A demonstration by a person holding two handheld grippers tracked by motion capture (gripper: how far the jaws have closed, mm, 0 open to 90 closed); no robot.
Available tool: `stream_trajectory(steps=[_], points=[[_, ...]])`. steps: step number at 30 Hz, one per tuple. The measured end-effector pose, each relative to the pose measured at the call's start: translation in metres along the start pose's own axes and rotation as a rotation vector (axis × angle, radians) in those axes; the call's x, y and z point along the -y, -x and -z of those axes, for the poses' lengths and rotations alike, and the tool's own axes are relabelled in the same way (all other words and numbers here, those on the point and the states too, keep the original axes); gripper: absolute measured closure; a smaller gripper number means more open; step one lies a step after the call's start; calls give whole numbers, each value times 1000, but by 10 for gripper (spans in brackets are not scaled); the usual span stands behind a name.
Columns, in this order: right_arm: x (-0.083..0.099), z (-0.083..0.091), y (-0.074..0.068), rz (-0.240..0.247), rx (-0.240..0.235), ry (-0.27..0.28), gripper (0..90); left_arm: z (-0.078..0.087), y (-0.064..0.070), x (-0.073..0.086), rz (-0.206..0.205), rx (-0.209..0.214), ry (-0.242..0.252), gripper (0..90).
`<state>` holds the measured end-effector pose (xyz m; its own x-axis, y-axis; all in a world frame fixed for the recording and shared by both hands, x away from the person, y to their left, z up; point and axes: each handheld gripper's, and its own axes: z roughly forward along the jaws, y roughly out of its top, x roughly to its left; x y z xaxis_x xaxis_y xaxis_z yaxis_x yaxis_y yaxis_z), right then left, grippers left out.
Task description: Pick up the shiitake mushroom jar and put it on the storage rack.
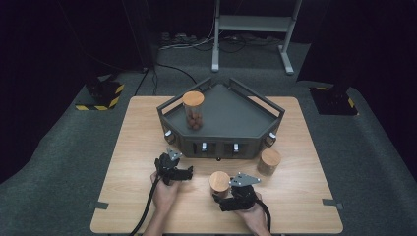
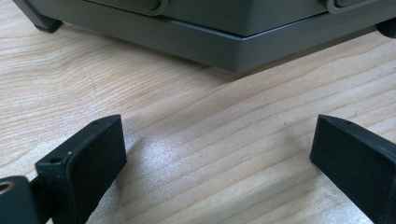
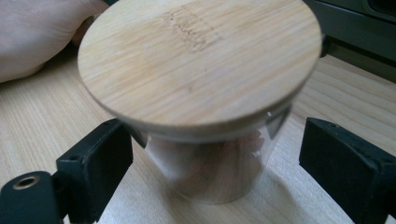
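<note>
The glass jar (image 1: 219, 183) with a wooden lid stands upright on the wooden surface (image 1: 133, 147), near the person's edge and in front of the dark grey tray (image 1: 231, 118). In the right gripper view the jar (image 3: 205, 116) sits between the two black fingers (image 3: 95, 165), which are spread wide on either side of its glass body with a gap showing on the right side, so they are released and not gripping it; the left finger lies very close to the glass, and I cannot tell whether it touches. The right gripper (image 1: 222, 197) lies just behind the jar from the person's side, held in the right hand (image 1: 253, 214). The left gripper (image 1: 183, 173) rests low over the surface to the left of the jar, held in the left hand (image 1: 164, 194), and its fingers (image 2: 88, 161) are also spread apart with bare wood between them, facing the front base of the tray (image 2: 233, 42). A second lidded jar (image 1: 269, 162) stands on the surface to the right, just beside the front right corner of the tray. A taller jar (image 1: 193, 110) with brown contents stands upright inside the tray, at its left side.
</note>
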<state>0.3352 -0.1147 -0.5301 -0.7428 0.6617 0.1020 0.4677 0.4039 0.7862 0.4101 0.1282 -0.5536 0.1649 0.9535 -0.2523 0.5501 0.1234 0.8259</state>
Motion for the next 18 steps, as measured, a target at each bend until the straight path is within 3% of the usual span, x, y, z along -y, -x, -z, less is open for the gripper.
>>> stream_trajectory(steps=[18], points=[[-1,-10,-5,22,18,31,213,0,0,0,1,1,1,32]])
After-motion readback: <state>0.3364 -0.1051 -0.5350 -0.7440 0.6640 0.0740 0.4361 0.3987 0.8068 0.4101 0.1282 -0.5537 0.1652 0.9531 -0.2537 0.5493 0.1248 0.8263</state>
